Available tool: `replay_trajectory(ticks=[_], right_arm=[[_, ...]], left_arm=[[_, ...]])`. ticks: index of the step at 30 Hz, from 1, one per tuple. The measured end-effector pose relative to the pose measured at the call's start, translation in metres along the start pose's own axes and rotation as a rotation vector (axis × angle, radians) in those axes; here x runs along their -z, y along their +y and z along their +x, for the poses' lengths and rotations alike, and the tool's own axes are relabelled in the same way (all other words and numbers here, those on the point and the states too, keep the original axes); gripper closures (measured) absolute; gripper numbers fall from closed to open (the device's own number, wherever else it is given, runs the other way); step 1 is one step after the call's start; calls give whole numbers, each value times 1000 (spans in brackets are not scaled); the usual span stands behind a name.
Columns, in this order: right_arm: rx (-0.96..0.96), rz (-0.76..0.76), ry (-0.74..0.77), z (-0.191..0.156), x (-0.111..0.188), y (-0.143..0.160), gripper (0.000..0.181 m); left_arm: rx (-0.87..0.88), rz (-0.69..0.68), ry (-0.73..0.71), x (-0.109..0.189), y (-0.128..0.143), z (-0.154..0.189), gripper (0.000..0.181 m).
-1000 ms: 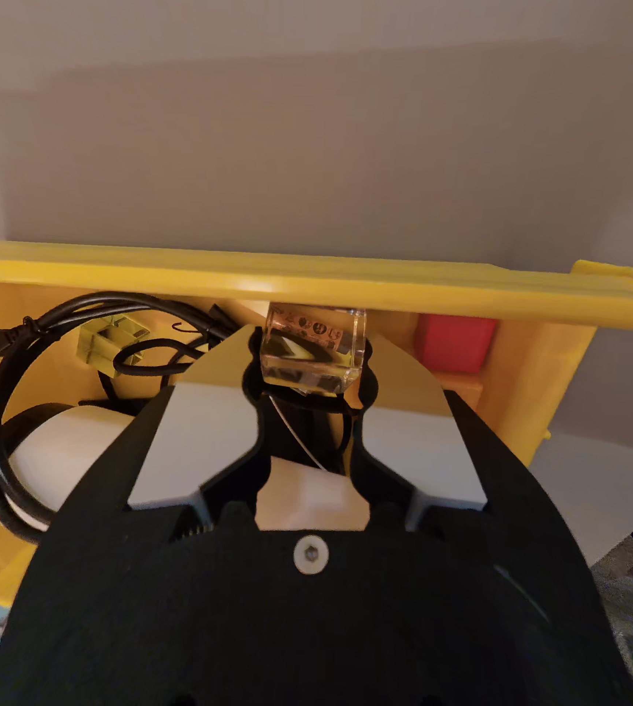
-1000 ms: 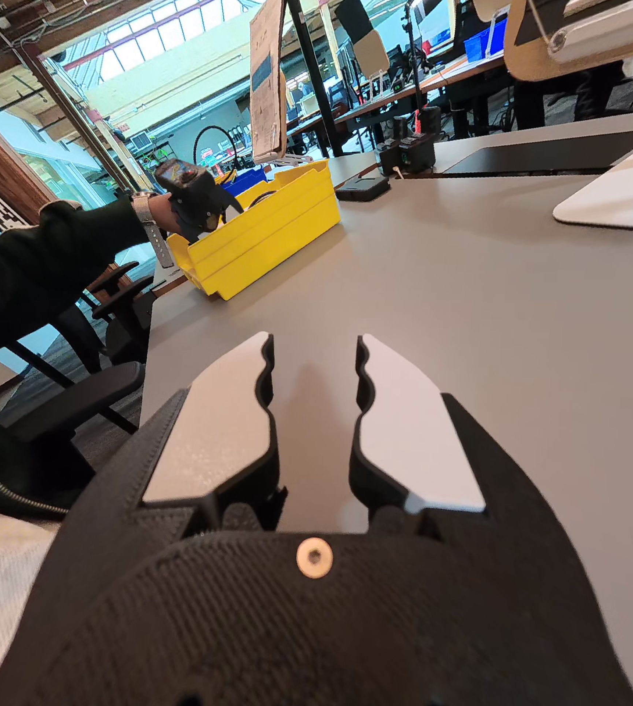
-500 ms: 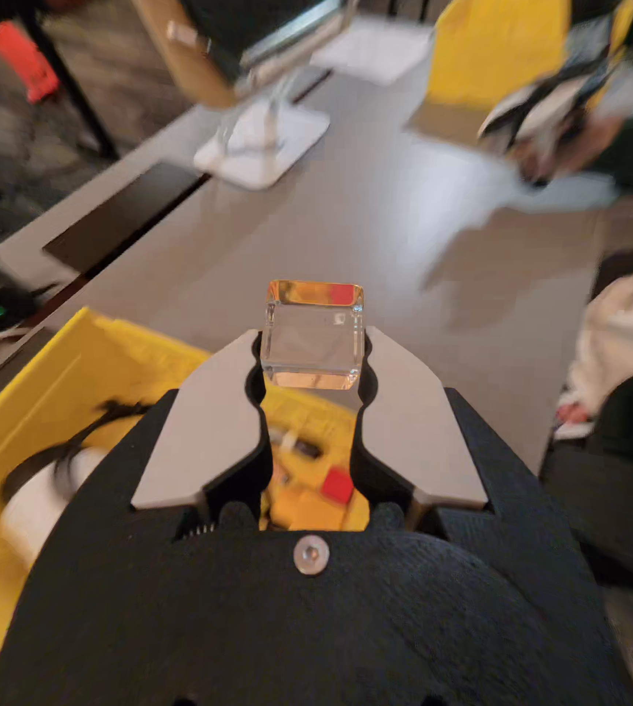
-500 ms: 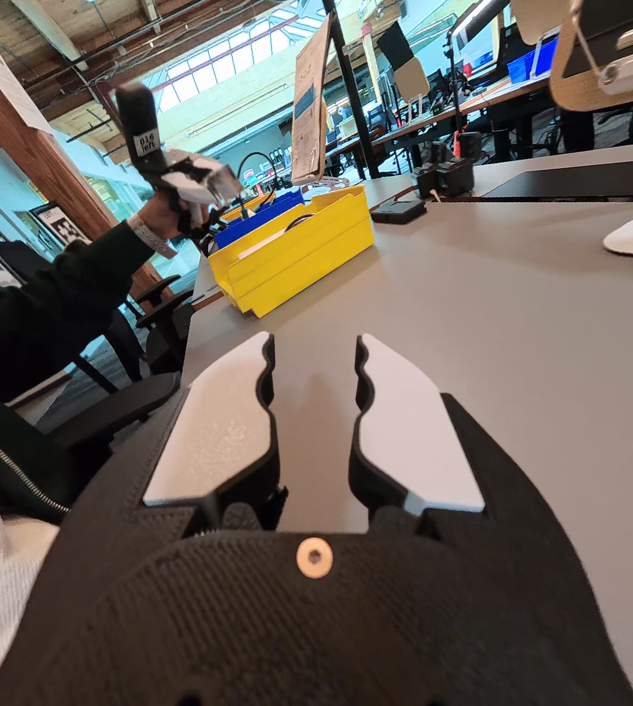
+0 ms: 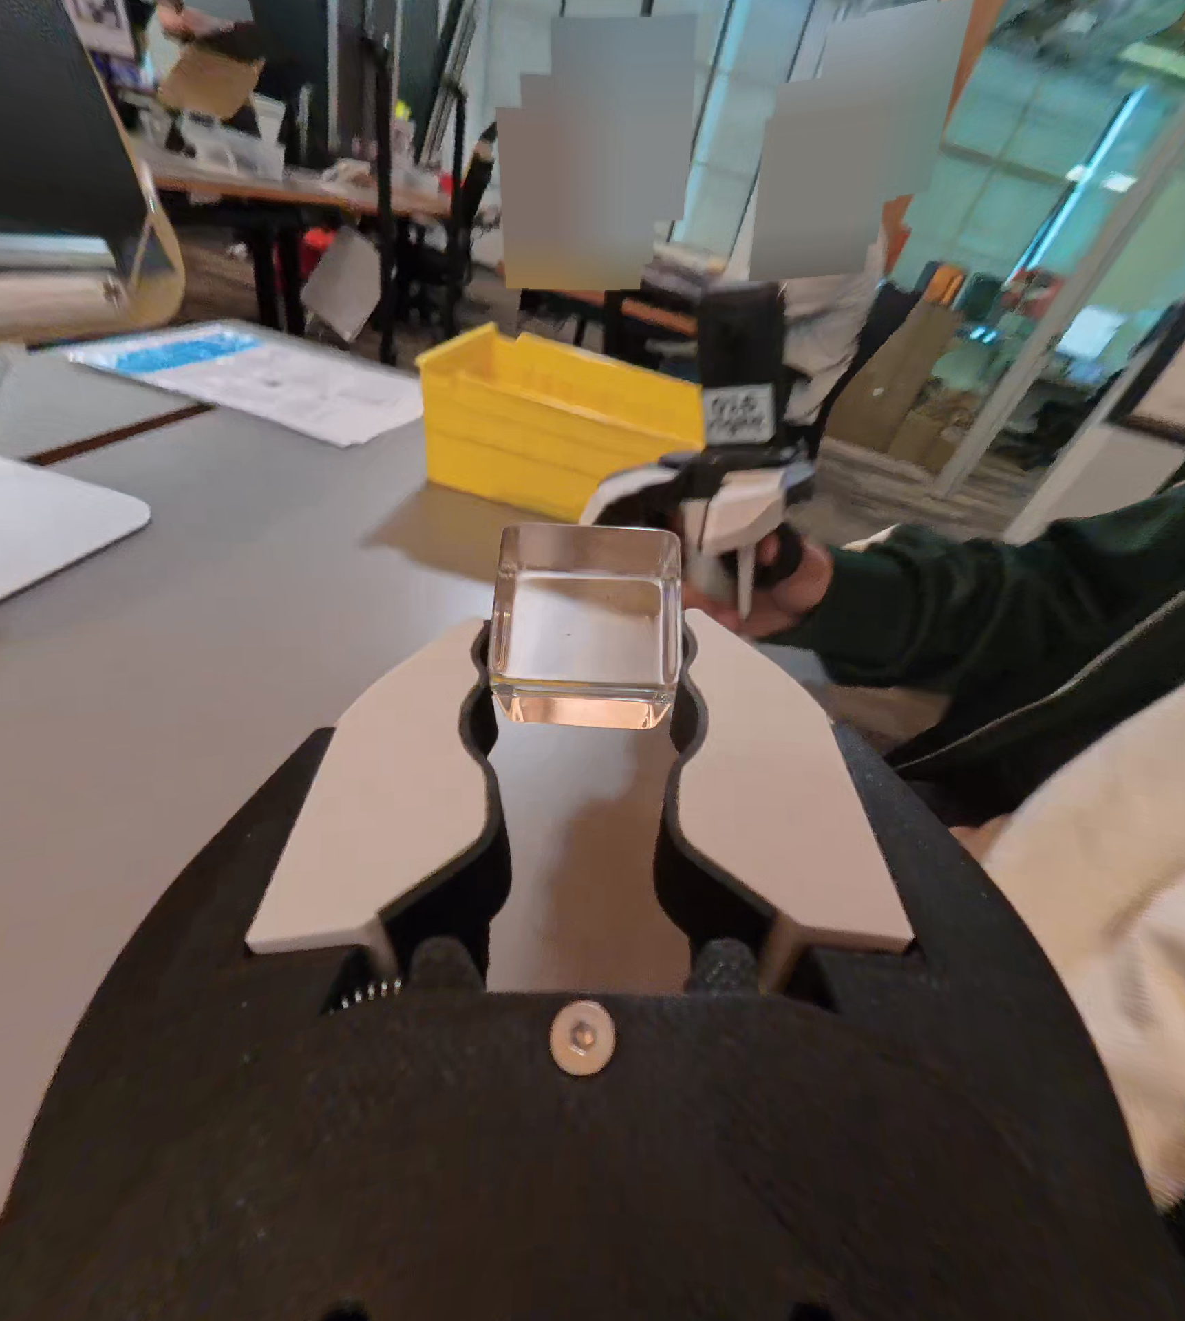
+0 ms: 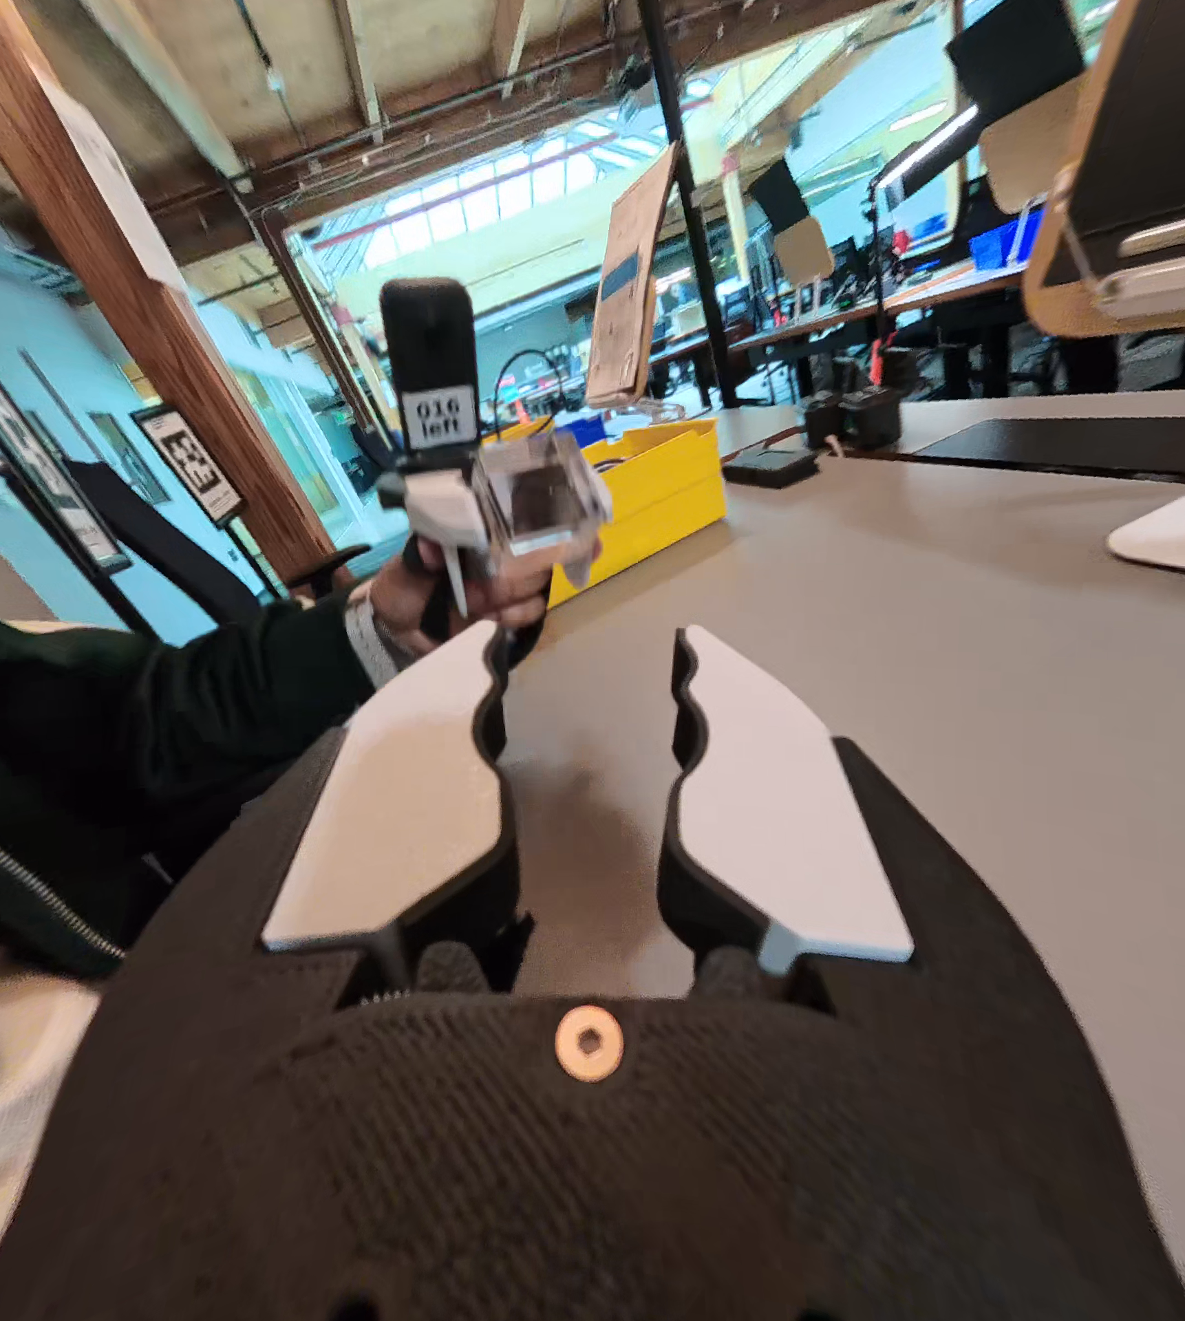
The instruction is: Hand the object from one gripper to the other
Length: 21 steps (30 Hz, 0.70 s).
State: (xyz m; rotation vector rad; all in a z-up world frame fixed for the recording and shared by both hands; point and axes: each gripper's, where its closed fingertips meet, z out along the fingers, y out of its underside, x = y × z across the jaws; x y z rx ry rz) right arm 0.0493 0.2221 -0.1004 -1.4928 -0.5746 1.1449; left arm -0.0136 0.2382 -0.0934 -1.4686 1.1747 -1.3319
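Grey desk surface, open workshop behind with timber posts and glazed partitions.

Nearest, left wrist view: left gripper, white-faced fingers clamped on clear acrylic cube; cube pinched at fingertips, held above desk, touching nothing else.

Same view, just beyond cube to right: right gripper, gripped in a hand with dark green sleeve; apart from cube.

Farther: yellow bin on desk; white paper sheets left of bin; white monitor foot at left edge.

Nearest, right wrist view: right gripper, fingers spread apart, nothing between, over bare desk.

Beyond, upper left: left gripper carrying cube, blurred. Yellow bin behind; black pad and small black device farther right.
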Motion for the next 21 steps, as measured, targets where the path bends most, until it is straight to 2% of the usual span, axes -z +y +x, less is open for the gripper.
replay_trajectory(ticks=[1,3,5,7,12,15,18,21], right_arm=[[9,7,21,5,5,-1,137],[31,3,60,15,13,0,137],[13,-1,81,22,16,4,136],[-28,-1,94,27,14,8,135],[-93,-97,84,26,-7,33,120],[-211,-125,42,17,-23,46,109],[-341,-98,1,7,-33,50,106],[-377,-136,-27,-2,-39,59,109]], left_arm=[[-26,-38,-53,-10,12,-6,134],[-168,-137,-255,-18,34,-24,134],[-343,-257,-421,-14,47,-34,134],[-502,-346,-510,-9,53,-38,134],[-589,-391,-478,-13,68,-30,134],[-695,-421,-491,-10,72,-27,134],[-754,-406,-473,-14,70,-16,134],[-831,-422,-463,-21,71,-8,133]])
